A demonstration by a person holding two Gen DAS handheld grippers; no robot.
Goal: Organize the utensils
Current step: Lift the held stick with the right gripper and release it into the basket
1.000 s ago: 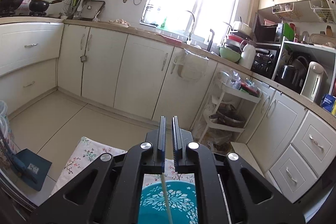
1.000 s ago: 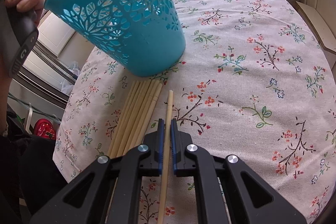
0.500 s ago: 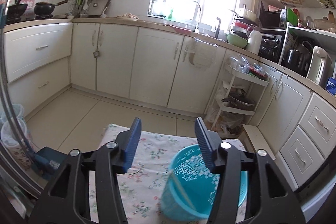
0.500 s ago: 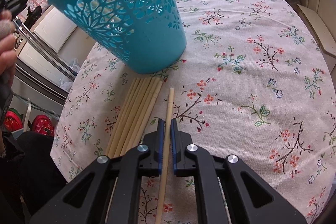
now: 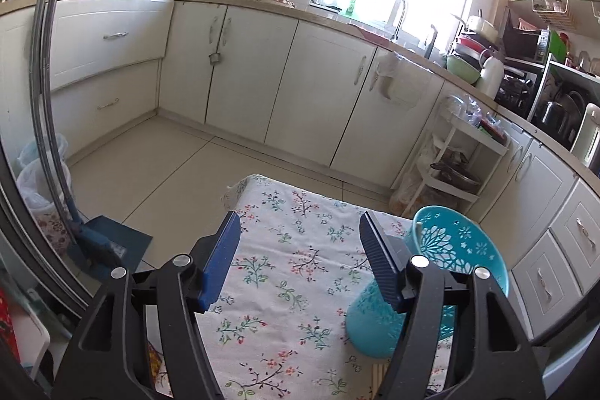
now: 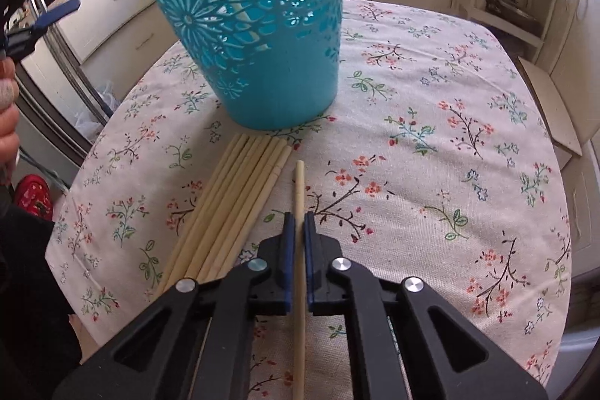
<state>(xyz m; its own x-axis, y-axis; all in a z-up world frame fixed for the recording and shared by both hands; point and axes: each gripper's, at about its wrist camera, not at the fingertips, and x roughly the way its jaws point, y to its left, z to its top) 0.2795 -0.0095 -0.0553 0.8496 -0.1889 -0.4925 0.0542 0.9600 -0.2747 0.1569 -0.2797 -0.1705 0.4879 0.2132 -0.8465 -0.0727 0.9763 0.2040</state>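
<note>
A teal cut-out utensil holder stands upright on the floral tablecloth; it also shows in the left wrist view, to the right of my left gripper. My left gripper is open and empty above the cloth. My right gripper is shut on a single pale wooden chopstick, low over the cloth in front of the holder. A bundle of several chopsticks lies on the cloth just left of it, its far ends near the holder's base.
The table edge curves at the left and right. Kitchen cabinets, a white shelf rack and a dustpan with broom surround the table. A hand shows at the left edge.
My left gripper let go of a chopstick into the holder, opened wide and drew back to the left. My right gripper keeps its chopstick, a little closer to the holder.
</note>
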